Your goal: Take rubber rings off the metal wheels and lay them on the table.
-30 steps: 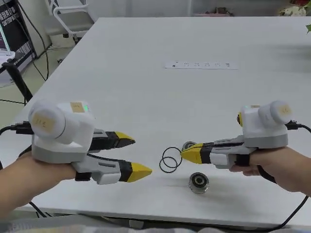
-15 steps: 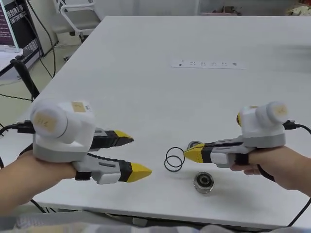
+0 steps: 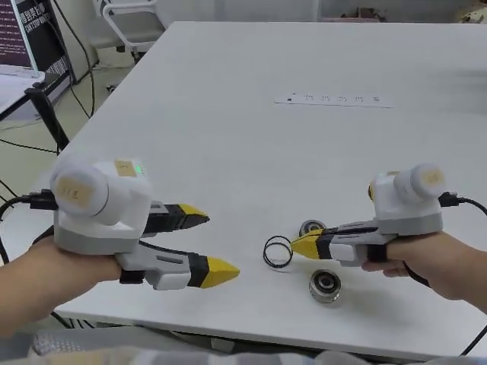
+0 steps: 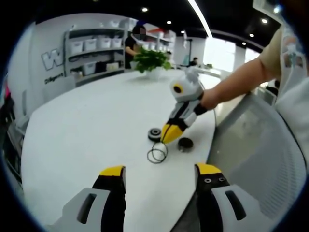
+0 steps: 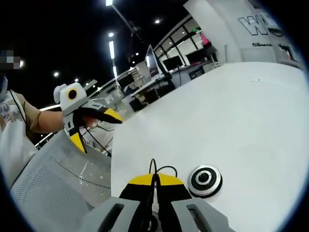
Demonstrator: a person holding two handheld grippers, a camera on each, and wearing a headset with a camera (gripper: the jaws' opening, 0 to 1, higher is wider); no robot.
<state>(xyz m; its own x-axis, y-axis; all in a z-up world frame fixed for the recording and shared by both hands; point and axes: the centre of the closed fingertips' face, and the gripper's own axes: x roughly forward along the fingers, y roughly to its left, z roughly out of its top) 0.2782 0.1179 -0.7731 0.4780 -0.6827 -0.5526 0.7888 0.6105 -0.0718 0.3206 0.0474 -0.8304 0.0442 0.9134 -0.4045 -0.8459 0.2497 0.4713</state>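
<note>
Note rubber rings (image 3: 278, 251) pinched at tip of shut right tool (image 3: 295, 245), lying straight ahead; open, empty left tool (image 3: 221, 244) farther off.

Head view looks down over the counter (image 3: 228, 114); both gripper views sit low, facing inward, sharing the rubber rings (image 3: 278, 252).

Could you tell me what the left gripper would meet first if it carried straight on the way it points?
Probably the rubber rings on the table, then the right gripper at them; the left gripper may pass above, height being unclear.
</note>
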